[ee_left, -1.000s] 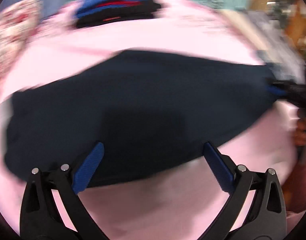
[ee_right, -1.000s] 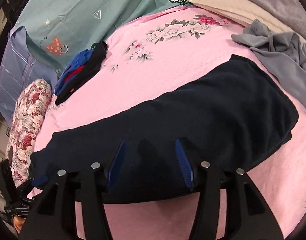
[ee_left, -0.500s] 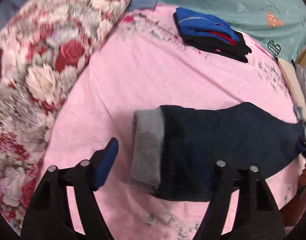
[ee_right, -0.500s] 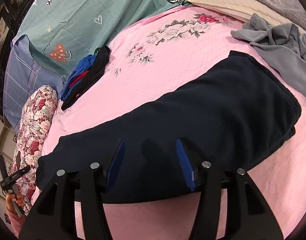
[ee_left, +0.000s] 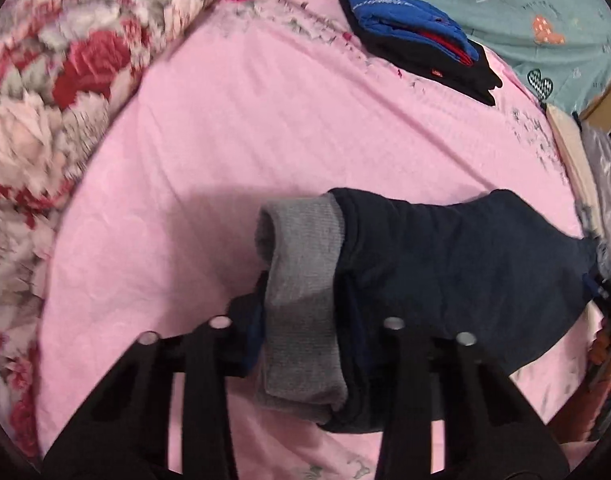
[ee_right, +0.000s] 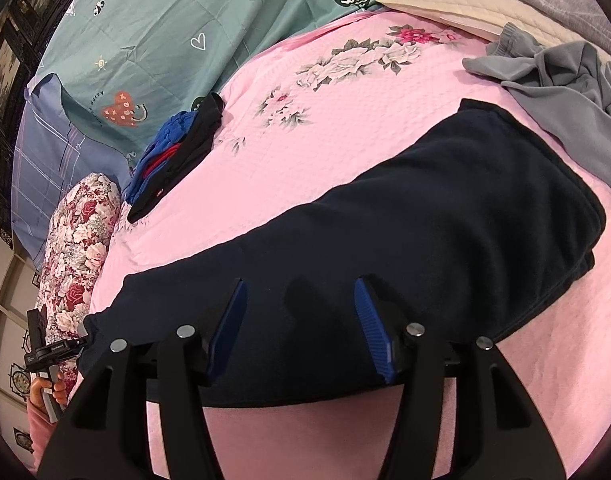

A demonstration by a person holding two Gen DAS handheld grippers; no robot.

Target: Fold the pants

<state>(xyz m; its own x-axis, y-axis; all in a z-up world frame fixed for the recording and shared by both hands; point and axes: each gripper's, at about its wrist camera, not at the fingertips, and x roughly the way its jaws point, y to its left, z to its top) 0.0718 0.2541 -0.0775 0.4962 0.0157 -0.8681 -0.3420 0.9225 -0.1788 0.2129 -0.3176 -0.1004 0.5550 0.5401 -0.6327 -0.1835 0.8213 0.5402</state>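
Observation:
Dark navy pants lie stretched across the pink bedspread, waist end at the right. In the left wrist view the leg end shows a grey ribbed cuff. My left gripper has its jaws closing on that cuff, and both fingers press into the cloth. The right wrist view shows it small at the far left, at the leg's tip. My right gripper stands open just over the middle of the pants, with nothing pinched.
A folded stack of blue, red and black clothes sits at the far side of the bed. A floral bolster lies along the left. A crumpled grey garment and a cream pillow lie by the waist end.
My left gripper has swept along the pants to the leg end and gone from wide open to closed on the grey cuff. The right gripper has stayed put.

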